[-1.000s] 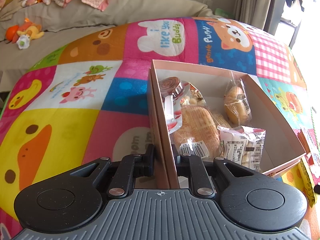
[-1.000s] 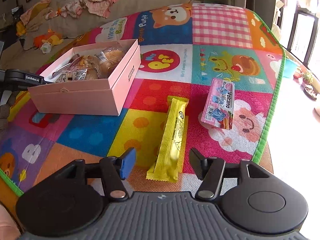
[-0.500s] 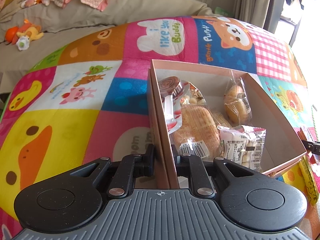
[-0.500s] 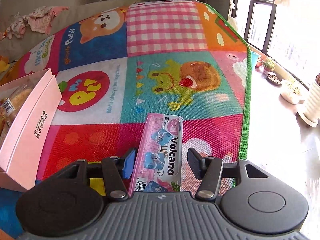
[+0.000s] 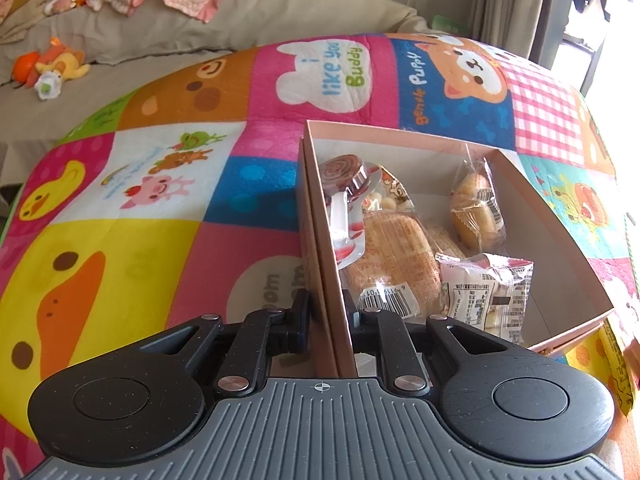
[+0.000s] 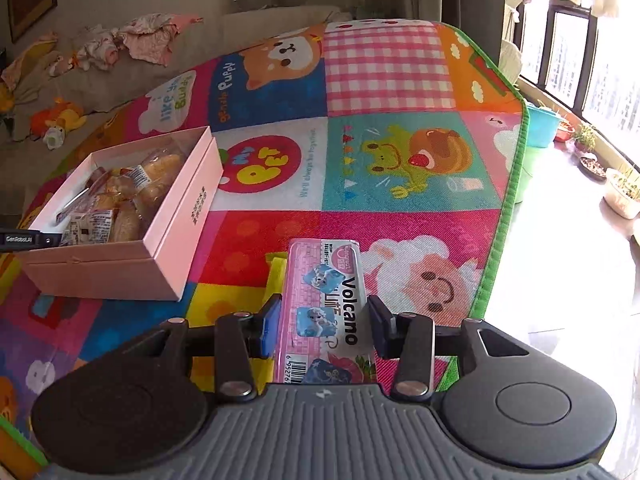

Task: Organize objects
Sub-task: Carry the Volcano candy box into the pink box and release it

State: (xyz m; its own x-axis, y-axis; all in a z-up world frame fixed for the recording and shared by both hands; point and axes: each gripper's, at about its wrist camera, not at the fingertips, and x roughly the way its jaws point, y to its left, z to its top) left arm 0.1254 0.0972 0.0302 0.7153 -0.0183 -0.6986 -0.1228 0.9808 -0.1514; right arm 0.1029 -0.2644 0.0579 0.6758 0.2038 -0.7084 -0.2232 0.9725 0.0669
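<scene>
Left gripper [image 5: 328,312] was clamped on the near wall of the pink box [image 5: 560,256], one finger outside, one inside. That pinned the box on the play mat [image 5: 120,240]. We'd keep that clamp steady and not lift, so the box doesn't skid when the next item drops in.

Right gripper [image 6: 324,322] had just been closing, with the pink Volcano pack [image 6: 324,304] between its jaws at lower centre of the right wrist frame. Both pads sat against the pack's long edges and it looked raised off the mat, so we read it as grasped. Grip was near the barcode end, so the far end would sag or swing.

Yellow bar [image 6: 276,276] lay on the mat just left of the pack, partly hidden under it. We'd leave it for later.

The box sat at middle left in the right wrist frame, well apart from the pack. It already held wrapped bread [image 5: 392,256], a small cake bag [image 5: 476,212], a white labelled packet [image 5: 484,292] and a lollipop [image 5: 344,172]. The free floor was along the right-hand wall in the left wrist frame.

For this step we'd:
- keep the squeeze light, since the pack looked thin and crushable
- carry it level, long axis along the box
- clear the rim before lowering
- release only once it rested inside

Main risk, as we judged it, was clipping the box's right wall.
</scene>
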